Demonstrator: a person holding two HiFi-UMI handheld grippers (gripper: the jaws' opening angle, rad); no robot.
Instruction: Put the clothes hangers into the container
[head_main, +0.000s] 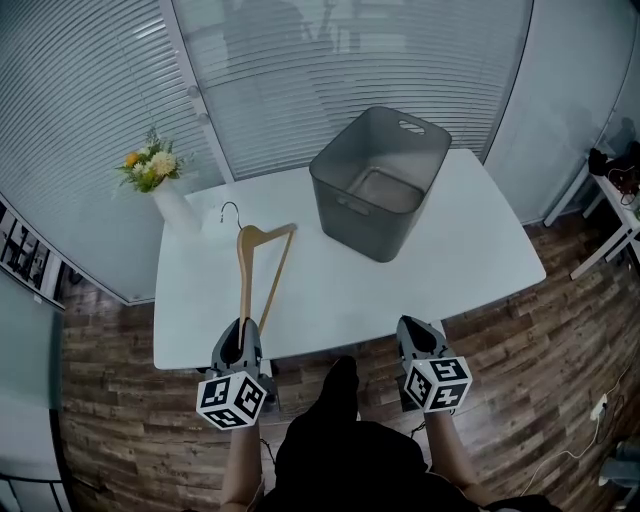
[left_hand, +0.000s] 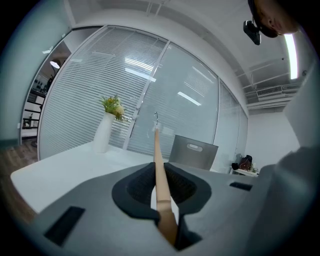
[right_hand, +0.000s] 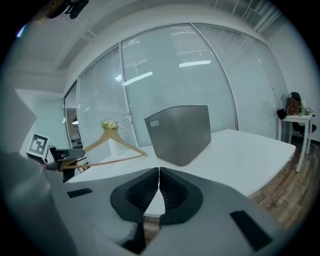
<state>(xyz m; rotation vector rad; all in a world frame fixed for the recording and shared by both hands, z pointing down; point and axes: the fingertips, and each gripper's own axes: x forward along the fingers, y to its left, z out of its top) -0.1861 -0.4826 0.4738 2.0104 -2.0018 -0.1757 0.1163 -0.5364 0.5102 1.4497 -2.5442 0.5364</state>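
Currently: left hand-held gripper (head_main: 240, 335) is clamped on one arm-end of the wooden hanger (head_main: 245, 270); right hand-held gripper (head_main: 413, 335) is closed with nothing in it.
Hanger sticks straight out ahead of the left jaws over the tabletop (head_main: 470, 260), long axis running away from the person, hook at the far end. Container (head_main: 365, 215) stands open-topped, ahead and to the right of the hanger, apart from it. Right hand is slightly nearer the container, but left carries the load; likely a forward-right swing, hook end leading.
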